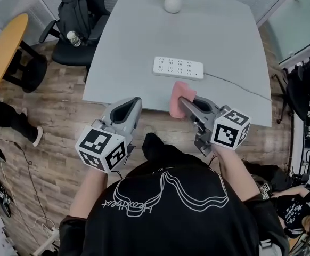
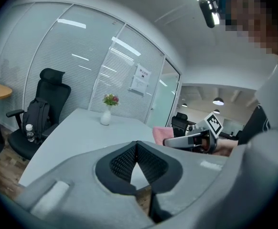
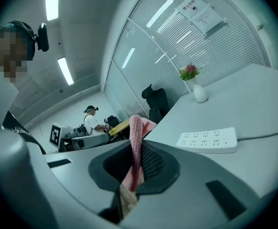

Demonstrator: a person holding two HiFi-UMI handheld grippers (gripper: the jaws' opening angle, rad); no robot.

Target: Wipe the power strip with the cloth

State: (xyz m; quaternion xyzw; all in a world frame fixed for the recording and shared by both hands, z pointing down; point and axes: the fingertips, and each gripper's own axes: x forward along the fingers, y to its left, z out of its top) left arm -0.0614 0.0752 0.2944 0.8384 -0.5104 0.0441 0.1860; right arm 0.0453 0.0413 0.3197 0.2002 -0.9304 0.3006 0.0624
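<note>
The power strip (image 1: pixel 178 68) lay on the table (image 1: pixel 133 41) in the head view, at twelve o'clock from the right gripper (image 1: pixel 183 102). The pink cloth (image 1: pixel 179 94) hung just short of it, so wiping seemingly had not begun. The left gripper view showed the left gripper (image 2: pixel 136 144) with jaws pressed together, empty. Only the right gripper view showed the jaws pinching the cloth, with the strip at three o'clock.

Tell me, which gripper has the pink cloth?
The right gripper: its jaws pinch the pink cloth. The left gripper is shut with nothing between its jaws.
</note>
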